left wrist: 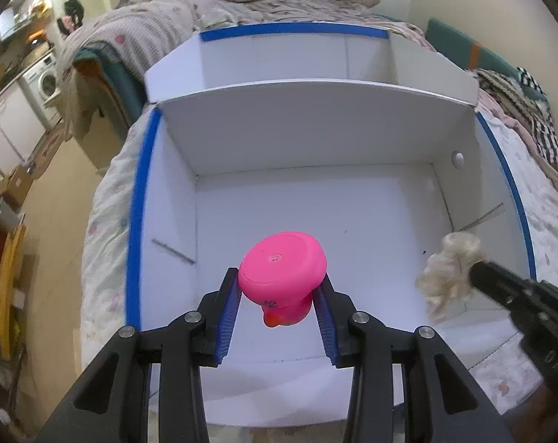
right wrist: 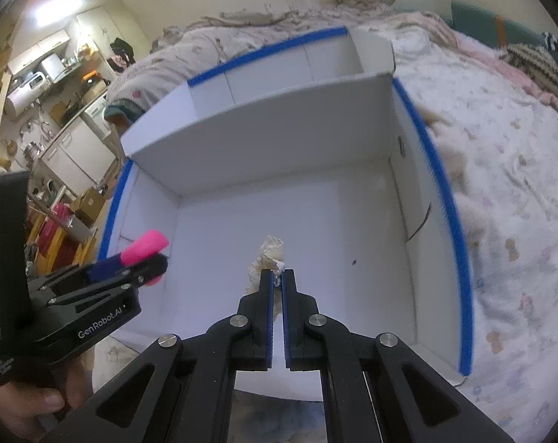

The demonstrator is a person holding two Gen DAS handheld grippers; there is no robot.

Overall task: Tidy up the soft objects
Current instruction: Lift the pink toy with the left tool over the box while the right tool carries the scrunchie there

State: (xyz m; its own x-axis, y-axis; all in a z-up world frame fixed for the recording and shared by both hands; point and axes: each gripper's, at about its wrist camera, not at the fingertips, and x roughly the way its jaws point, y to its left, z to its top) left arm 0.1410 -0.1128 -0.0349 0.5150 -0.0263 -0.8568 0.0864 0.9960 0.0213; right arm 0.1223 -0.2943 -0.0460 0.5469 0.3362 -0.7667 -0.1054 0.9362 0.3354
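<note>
A: The toy (left wrist: 281,284) in the left gripper (left wrist: 280,313) is hot pink all over, with a small orange-red bit at its lower end.

B: And the gripper itself?

A: Black frame, silver screws, ribbed blue pads (left wrist: 230,317). The right gripper (right wrist: 277,295) has the same black and blue, holding a cream, off-white fluffy tuft (right wrist: 267,258).

B: The box (left wrist: 315,140)?

A: White walls and floor, with bright blue tape along the rims (left wrist: 140,221).

B: What's under it?

A: A pale bedspread (right wrist: 519,221) with a faint print, pinkish and brownish shapes, perhaps flowers; the blur makes it hard to say. Farther back, a black-and-white checked cloth (left wrist: 541,136) lies beside teal cushions (left wrist: 459,44).
</note>
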